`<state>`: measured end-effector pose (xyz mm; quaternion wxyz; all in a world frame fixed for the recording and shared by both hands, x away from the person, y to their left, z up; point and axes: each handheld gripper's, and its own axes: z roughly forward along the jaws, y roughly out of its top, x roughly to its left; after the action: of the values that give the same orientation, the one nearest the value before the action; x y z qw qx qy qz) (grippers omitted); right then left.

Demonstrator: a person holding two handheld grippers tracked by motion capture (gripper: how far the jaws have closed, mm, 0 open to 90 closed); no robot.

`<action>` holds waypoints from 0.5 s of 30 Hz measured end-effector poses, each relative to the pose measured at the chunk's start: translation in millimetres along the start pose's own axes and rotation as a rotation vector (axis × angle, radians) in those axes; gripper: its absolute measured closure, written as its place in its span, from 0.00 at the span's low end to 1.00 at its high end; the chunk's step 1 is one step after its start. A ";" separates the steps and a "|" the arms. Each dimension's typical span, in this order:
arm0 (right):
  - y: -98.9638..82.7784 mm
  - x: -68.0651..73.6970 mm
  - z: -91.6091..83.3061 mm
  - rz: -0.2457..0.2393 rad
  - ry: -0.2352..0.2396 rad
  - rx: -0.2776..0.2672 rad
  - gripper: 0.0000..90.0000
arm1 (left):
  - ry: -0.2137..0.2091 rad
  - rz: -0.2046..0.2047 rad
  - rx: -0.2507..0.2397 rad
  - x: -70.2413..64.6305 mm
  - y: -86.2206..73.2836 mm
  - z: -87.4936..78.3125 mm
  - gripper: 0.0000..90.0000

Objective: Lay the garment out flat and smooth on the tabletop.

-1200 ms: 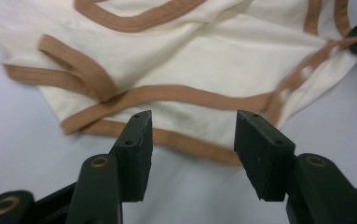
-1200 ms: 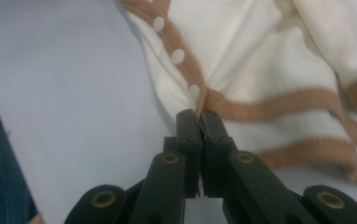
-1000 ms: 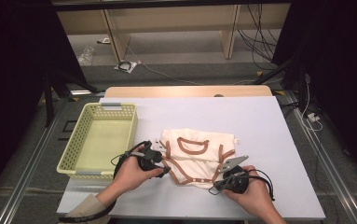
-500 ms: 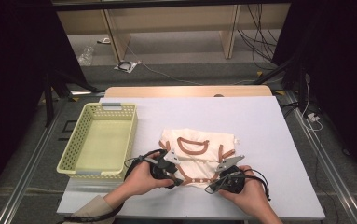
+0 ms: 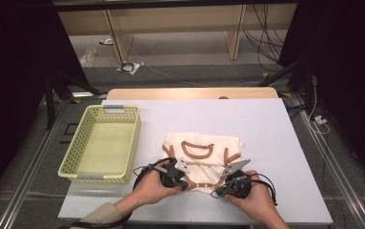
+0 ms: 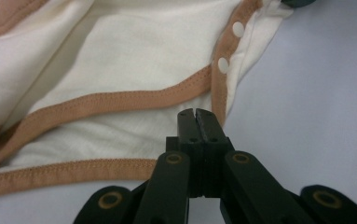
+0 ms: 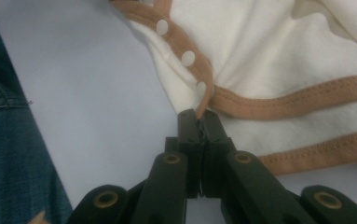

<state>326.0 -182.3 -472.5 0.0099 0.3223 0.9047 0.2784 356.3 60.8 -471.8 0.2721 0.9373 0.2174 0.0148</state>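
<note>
Right tongs [image 7: 198,122]: near the bench's front edge, right of centre; jaws clenched on the bodysuit's tan-trimmed hem, a strip of trim pinched between the tips just below three white snaps [image 7: 188,58].
Left tongs [image 6: 197,120]: near the front edge, left of the right pair; jaws have just been closing and now stand shut at the hem. The tips lie over cream cloth beside the trim, but whether any fabric is caught between them I cannot tell.
Hands: the left hand [image 5: 154,183] and right hand [image 5: 251,195] come in from the bench's front edge, each around its tool.
Bodysuit [image 5: 201,160]: cream baby bodysuit with tan trim, lying flat in the front middle of the bench, neckline towards the far edge, bottom hem at the tongs.
Basket [image 5: 99,176]: pale yellow plastic basket on the bench's left side, just beside the garment, with nothing in it.
Far bench: bare lilac surface to the far edge, a wooden board behind it.
Risk, left: if the left tips hold no cloth, a lift would raise one corner alone and the hem would twist.
Risk, right: the grip is on a narrow strip of trim; a quick pull could slip it free.
Risk, fold: uneven hands would skew the fold.
</note>
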 end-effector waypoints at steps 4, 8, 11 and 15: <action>-1.9 3.6 -0.6 -0.003 0.028 0.012 1.00 | -0.012 0.005 0.016 -3.3 -5.2 -3.9 0.99; -4.2 10.5 -2.5 -0.015 0.047 0.020 1.00 | -0.027 0.010 0.029 -8.6 -8.4 -7.2 0.99; -8.4 16.3 -4.3 -0.032 0.062 0.031 1.00 | -0.040 0.020 0.039 -14.0 -10.9 -9.8 0.99; -14.0 21.6 -5.7 -0.044 0.082 0.048 1.00 | -0.062 0.033 0.047 -22.9 -14.9 -12.6 0.99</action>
<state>299.7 -181.3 -471.4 -0.0287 0.2907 0.9177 0.2694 327.7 69.0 -466.6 0.2564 0.9469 0.1936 -0.0148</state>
